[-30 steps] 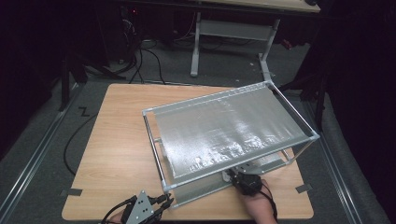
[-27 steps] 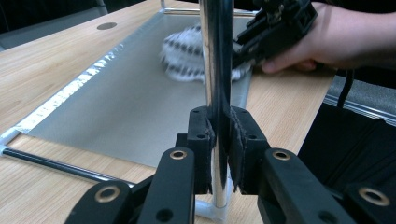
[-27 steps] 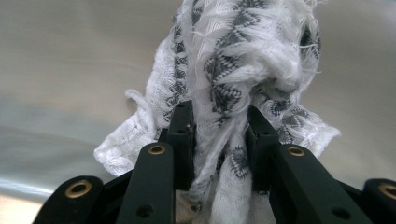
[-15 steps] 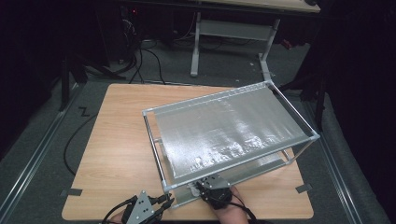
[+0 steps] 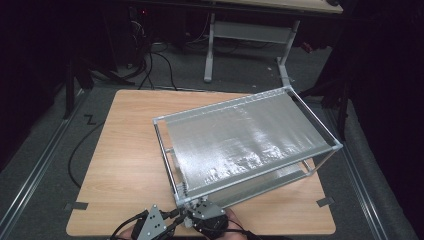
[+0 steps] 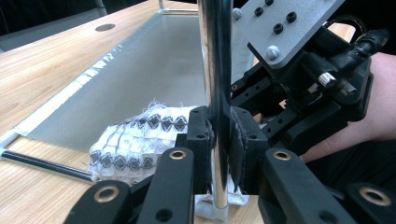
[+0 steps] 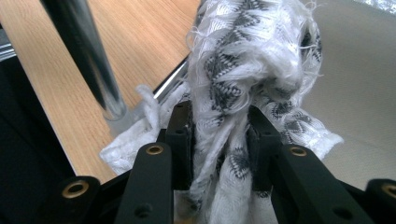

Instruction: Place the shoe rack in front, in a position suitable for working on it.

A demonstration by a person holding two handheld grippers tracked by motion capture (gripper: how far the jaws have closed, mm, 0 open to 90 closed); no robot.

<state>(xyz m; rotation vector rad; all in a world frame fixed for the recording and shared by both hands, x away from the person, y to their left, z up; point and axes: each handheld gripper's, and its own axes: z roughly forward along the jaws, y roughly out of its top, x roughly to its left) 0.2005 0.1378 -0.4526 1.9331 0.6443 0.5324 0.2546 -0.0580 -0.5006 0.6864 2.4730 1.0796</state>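
Wooden tabletop (image 5: 125, 150) fills the frame's middle, bearing a tilted metal rack (image 5: 240, 140). At bottom centre the left gripper (image 5: 175, 217) clamps the rack's corner post (image 6: 215, 70). Just beside it, the right gripper (image 5: 200, 212), which has slid leftward from the lower right, pinches a white patterned cloth (image 7: 243, 70), its jaws having just eased wider. That cloth bunches by the post's foot, under the rack's lower shelf (image 6: 154, 70).
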